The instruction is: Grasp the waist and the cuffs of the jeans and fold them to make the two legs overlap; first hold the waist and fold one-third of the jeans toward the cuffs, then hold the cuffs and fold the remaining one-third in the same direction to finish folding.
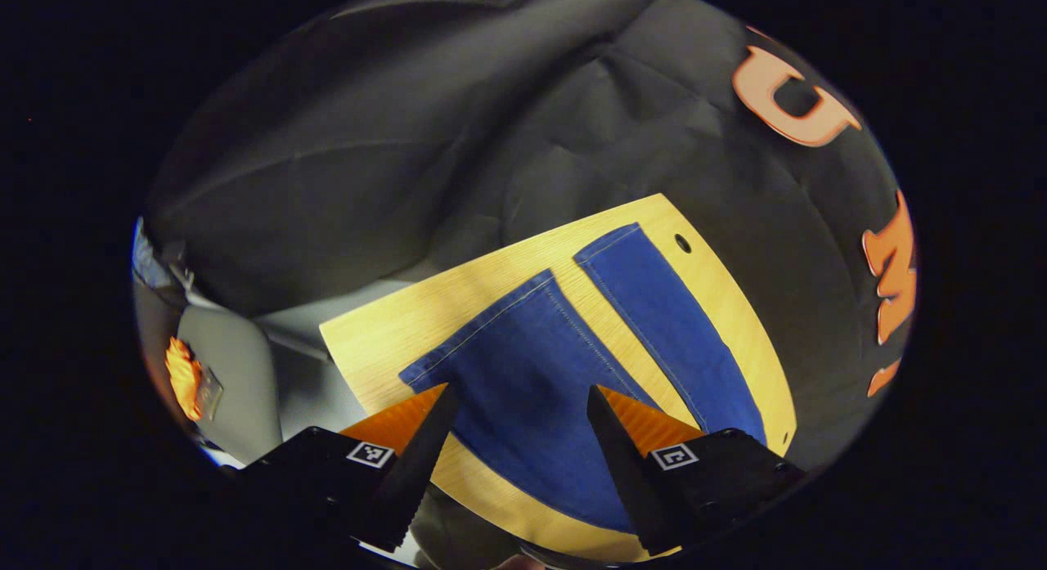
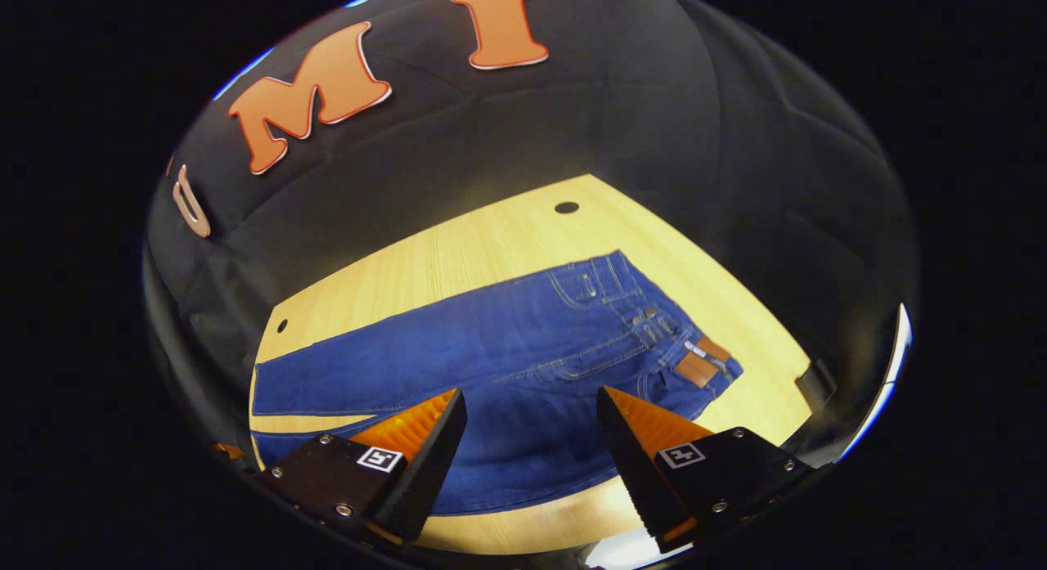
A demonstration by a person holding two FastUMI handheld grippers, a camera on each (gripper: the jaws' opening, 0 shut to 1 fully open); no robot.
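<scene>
Left gripper view: left gripper (image 1: 519,398) hangs above the near leg of the jeans (image 1: 523,390), fingers (image 1: 425,447) spread wide, nothing between them, not touching the denim. Jeans lie flat on the table (image 1: 384,329), legs apart in a V with bare wood showing between them. Near leg runs from its cuff (image 1: 474,325) at upper left down toward the gripper. Far leg (image 1: 671,325) sits to the right, its cuff near a small hole (image 1: 683,244) in the tabletop. Both cuffs lie flat and short of the table edge. Off the table's left edge, a grey surface and something orange (image 1: 184,378), too blurred to tell what. Black cloth wall (image 1: 409,128) behind.

Right gripper view: right gripper (image 2: 532,402) hovers over the seat and thigh area of the jeans (image 2: 491,349), fingers (image 2: 433,451) spread, empty, clear of the fabric. Legs run off to the left, a gap of wood between them at the far left. Waist (image 2: 695,353) is at the right, back pocket (image 2: 585,284) and brown patch (image 2: 703,361) facing up, so the jeans lie back side up. Waist is unfolded and flat, set in from the table's (image 2: 491,243) right edge. Two holes in the tabletop: one (image 2: 281,325) at the left edge, one (image 2: 566,207) beyond the waist. A dark object (image 2: 818,382) sits at the table's right corner, can't tell what.
</scene>
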